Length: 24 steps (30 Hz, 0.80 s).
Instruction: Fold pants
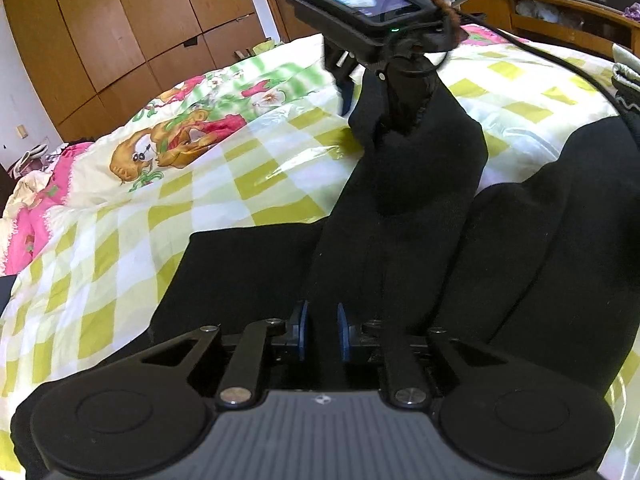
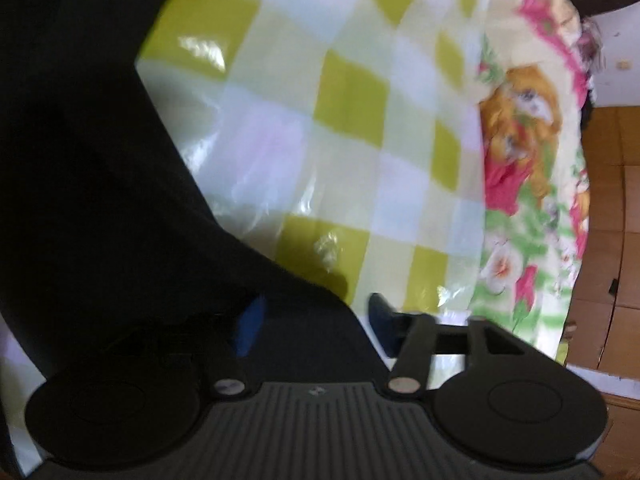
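Note:
Black pants [image 1: 540, 232] lie across the checked bedspread [image 1: 120, 248]. My left gripper [image 1: 323, 330] is shut on a fold of the pants near the front. The other gripper [image 1: 360, 92] is seen from outside in the left wrist view, holding a strip of the pants lifted above the bed. In the right wrist view the pants [image 2: 88, 152] fill the left side and drape over my right gripper [image 2: 316, 324]. Its blue fingers [image 2: 380, 320] stand wide apart with black cloth lying between them. This view is blurred.
The bedspread [image 2: 340, 128] has yellow-green checks and a cartoon flower border under clear plastic. Wooden wardrobes [image 1: 120, 20] stand beyond the bed at the left. A wooden headboard shelf [image 1: 560, 12] is at the far right. A cable [image 1: 560, 60] runs across the bed.

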Each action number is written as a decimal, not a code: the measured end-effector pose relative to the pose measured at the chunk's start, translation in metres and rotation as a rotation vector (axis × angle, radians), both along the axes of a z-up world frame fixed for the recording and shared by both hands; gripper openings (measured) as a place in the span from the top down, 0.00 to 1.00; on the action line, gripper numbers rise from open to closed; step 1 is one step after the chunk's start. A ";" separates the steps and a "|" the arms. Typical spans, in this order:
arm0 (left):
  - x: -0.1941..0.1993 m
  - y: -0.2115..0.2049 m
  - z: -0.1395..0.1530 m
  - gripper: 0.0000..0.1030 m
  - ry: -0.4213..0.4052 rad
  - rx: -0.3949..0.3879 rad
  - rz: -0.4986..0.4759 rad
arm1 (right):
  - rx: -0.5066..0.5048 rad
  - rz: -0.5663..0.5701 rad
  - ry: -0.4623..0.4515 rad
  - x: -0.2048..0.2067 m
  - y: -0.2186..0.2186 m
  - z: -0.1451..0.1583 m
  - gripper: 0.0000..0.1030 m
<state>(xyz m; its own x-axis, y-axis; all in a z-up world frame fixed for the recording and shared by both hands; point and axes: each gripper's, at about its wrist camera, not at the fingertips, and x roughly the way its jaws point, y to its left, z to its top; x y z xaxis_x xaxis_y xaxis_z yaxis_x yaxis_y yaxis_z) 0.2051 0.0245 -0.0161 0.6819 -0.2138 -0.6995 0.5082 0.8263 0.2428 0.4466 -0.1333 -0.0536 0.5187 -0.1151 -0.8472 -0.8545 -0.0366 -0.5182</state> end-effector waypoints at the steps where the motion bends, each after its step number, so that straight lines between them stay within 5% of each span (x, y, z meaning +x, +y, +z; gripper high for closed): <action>1: -0.001 0.001 -0.001 0.70 0.000 -0.003 0.002 | 0.012 -0.061 0.001 0.003 -0.002 0.002 1.00; 7: -0.011 -0.005 -0.002 0.72 -0.041 0.017 0.008 | 0.140 -0.250 -0.128 -0.036 -0.051 0.046 1.00; 12: -0.036 -0.015 0.007 0.72 -0.108 0.049 -0.001 | 0.303 -0.418 -0.240 -0.133 -0.112 0.104 1.00; 19: -0.049 -0.030 0.027 0.72 -0.151 0.066 0.021 | 0.598 -0.649 -0.183 -0.198 -0.127 0.121 1.00; 22: -0.044 -0.037 0.038 0.63 -0.173 0.071 0.023 | 0.742 -0.703 -0.124 -0.192 -0.114 0.129 0.89; 24: -0.036 -0.041 0.038 0.52 -0.184 0.085 0.024 | 0.806 -0.755 -0.091 -0.177 -0.106 0.132 0.65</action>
<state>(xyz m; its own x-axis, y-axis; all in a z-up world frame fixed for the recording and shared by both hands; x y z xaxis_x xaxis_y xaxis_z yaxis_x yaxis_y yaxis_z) 0.1686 -0.0164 0.0219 0.8042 -0.1417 -0.5772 0.4293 0.8101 0.3993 0.2700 -0.2390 0.0786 0.6118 0.1403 -0.7784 -0.4728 0.8539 -0.2177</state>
